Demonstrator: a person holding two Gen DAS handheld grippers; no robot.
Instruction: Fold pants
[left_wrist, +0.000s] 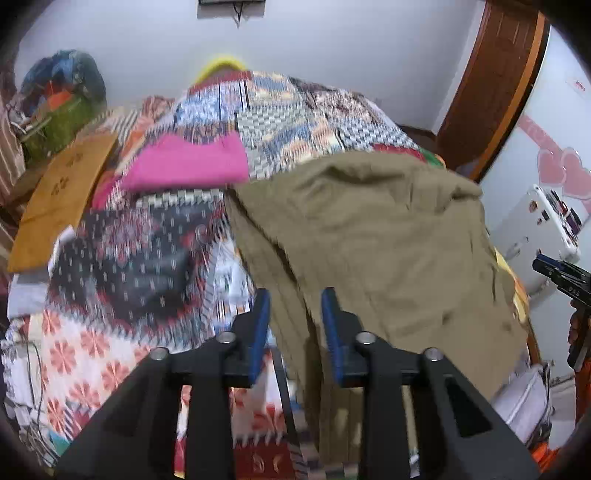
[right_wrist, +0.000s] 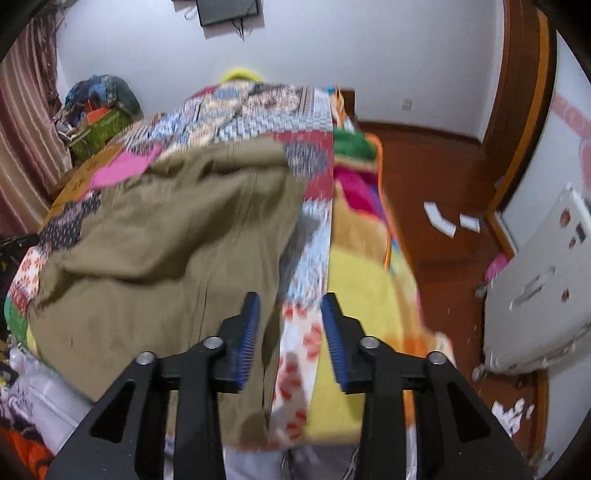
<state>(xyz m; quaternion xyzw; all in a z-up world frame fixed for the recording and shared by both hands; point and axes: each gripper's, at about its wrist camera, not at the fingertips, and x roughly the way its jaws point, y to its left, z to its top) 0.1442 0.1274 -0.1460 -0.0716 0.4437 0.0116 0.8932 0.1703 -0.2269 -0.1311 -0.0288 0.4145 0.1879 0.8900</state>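
Both your grippers, left (left_wrist: 295, 306) & right (right_wrist: 290, 310), hang w/ fingers wide, empty, over the rumpled khaki cotton pants (left_wrist: 369, 236) on the patchwork-quilt bed (left_wrist: 155, 258), prob lining up a grab.

The pants (left_wrist: 369, 236) are matt khaki cloth, soft and wrinkled. The quilt (left_wrist: 155, 236) is printed patchwork cloth. The floor (right_wrist: 439, 173) is glossy brown wood. Both jaws carry ribbed blue pads.

left gripper (left_wrist: 295, 321): fingers apart, empty, over pants edge | pants (left_wrist: 369, 236): rumpled on quilt (left_wrist: 147, 258)
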